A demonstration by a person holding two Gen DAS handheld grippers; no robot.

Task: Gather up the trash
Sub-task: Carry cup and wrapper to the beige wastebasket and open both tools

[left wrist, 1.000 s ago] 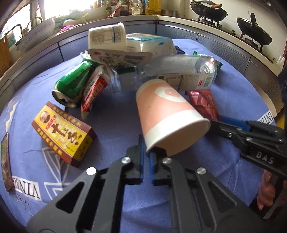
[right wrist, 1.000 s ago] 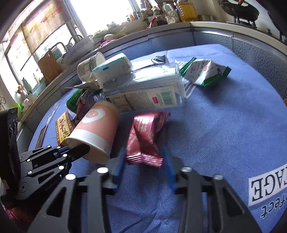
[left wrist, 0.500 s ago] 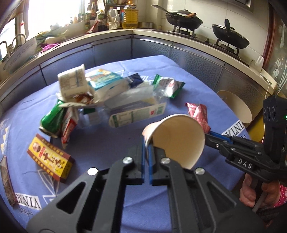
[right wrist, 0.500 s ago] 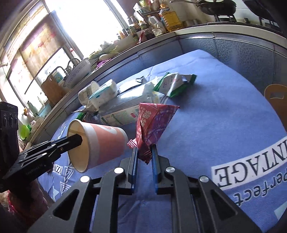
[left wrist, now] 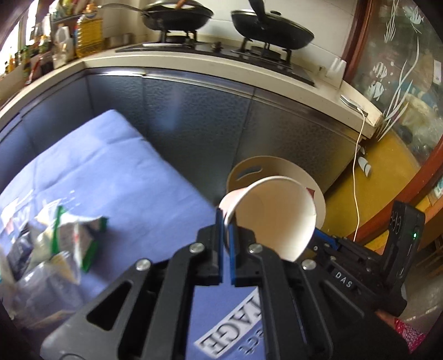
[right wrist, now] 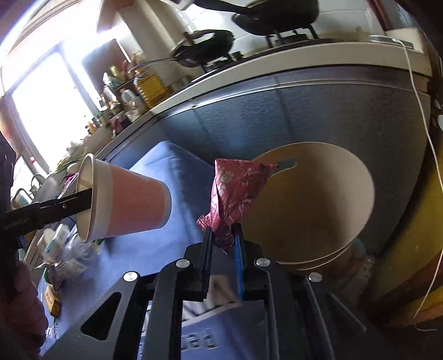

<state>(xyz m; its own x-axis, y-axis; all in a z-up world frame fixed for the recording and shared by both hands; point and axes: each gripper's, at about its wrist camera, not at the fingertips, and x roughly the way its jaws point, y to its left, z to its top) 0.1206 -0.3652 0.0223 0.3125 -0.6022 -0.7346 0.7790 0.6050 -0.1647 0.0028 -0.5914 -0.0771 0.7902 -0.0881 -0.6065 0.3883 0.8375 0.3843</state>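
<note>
My left gripper (left wrist: 226,221) is shut on the rim of a pink and white paper cup (left wrist: 272,216), held in the air with its mouth toward the camera, just before a tan round bin (left wrist: 279,166). The cup also shows in the right wrist view (right wrist: 130,202). My right gripper (right wrist: 223,235) is shut on a dark red snack wrapper (right wrist: 235,191) and holds it up at the near edge of the bin (right wrist: 332,210), which stands on the floor beside the table. The right gripper shows in the left wrist view, lower right, behind the cup.
The table has a blue cloth (left wrist: 110,180). A green and white wrapper and clear plastic trash (left wrist: 63,235) lie at its left. More trash (right wrist: 66,254) lies on the table. Grey cabinets (left wrist: 249,116) and a stove with black woks (left wrist: 177,13) stand behind. A white cable (left wrist: 357,171) hangs down.
Both grippers have lifted and swung right, away from the trash pile, carrying the cup and the red wrapper to the bin beside the table.
</note>
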